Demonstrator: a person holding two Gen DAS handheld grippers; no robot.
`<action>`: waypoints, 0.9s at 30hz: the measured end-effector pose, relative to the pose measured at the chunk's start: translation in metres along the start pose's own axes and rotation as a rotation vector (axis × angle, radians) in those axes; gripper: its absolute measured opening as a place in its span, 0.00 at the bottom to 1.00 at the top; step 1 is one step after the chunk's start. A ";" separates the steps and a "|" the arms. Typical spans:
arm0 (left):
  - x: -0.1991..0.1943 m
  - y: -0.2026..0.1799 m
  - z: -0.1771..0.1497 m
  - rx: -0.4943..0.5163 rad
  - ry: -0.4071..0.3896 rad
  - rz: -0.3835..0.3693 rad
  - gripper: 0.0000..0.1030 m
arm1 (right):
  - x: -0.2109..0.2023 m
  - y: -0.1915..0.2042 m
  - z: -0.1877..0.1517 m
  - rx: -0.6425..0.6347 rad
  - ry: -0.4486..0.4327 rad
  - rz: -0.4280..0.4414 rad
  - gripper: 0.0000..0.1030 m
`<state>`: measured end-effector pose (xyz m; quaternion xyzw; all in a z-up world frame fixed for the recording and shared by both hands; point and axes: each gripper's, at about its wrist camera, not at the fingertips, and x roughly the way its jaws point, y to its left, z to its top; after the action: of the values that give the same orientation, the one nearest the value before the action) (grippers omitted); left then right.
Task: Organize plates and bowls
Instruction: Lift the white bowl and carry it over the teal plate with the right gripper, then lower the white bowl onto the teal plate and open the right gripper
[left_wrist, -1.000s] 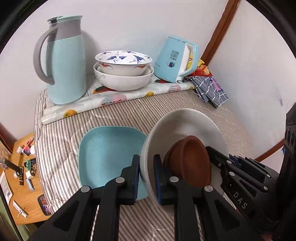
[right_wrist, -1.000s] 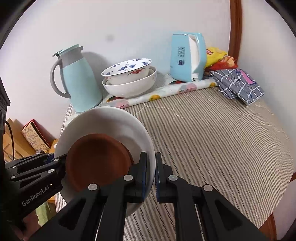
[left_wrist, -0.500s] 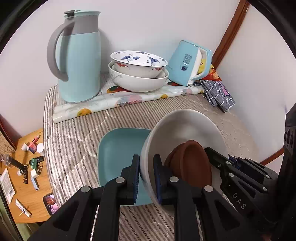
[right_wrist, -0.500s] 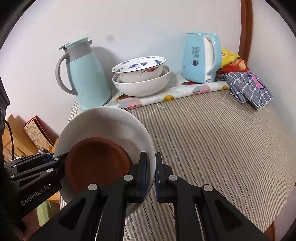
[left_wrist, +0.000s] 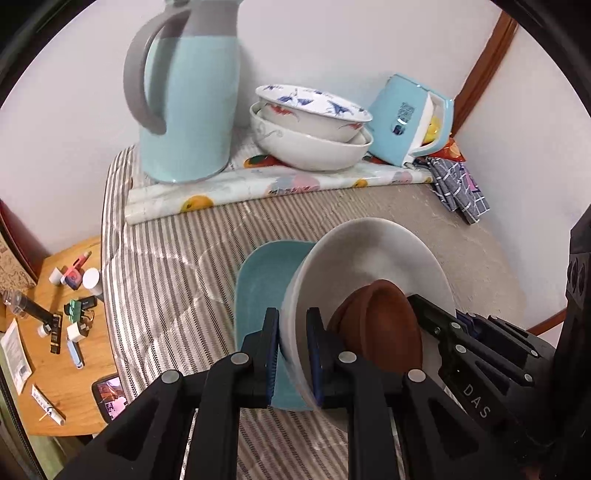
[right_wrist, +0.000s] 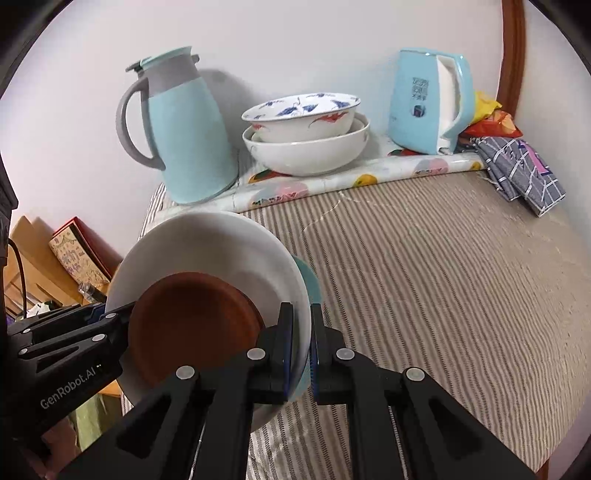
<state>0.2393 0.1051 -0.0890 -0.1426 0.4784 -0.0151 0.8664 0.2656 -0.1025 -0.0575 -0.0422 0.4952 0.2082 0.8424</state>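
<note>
A white plate (left_wrist: 369, 258) bearing a brown saucer (right_wrist: 192, 325) is pinched at opposite rims by the left gripper (left_wrist: 291, 350) and the right gripper (right_wrist: 301, 350), held tilted just above a teal plate (left_wrist: 266, 280) on the striped tablecloth (right_wrist: 424, 258), with stacked bowls (right_wrist: 306, 136) near the wall.

White plate (left_wrist: 369, 258) now over teal plate (left_wrist: 266, 288)
</note>
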 end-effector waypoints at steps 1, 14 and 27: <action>0.003 0.002 0.000 -0.005 0.007 0.000 0.14 | 0.004 0.001 0.000 -0.001 0.007 0.000 0.08; 0.033 0.016 0.000 -0.027 0.056 -0.002 0.14 | 0.035 0.003 -0.001 -0.011 0.064 -0.016 0.08; 0.045 0.018 0.004 -0.033 0.078 -0.011 0.15 | 0.046 0.002 0.001 -0.024 0.081 -0.025 0.08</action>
<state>0.2648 0.1162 -0.1291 -0.1586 0.5111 -0.0174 0.8446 0.2849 -0.0861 -0.0956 -0.0669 0.5259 0.2019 0.8235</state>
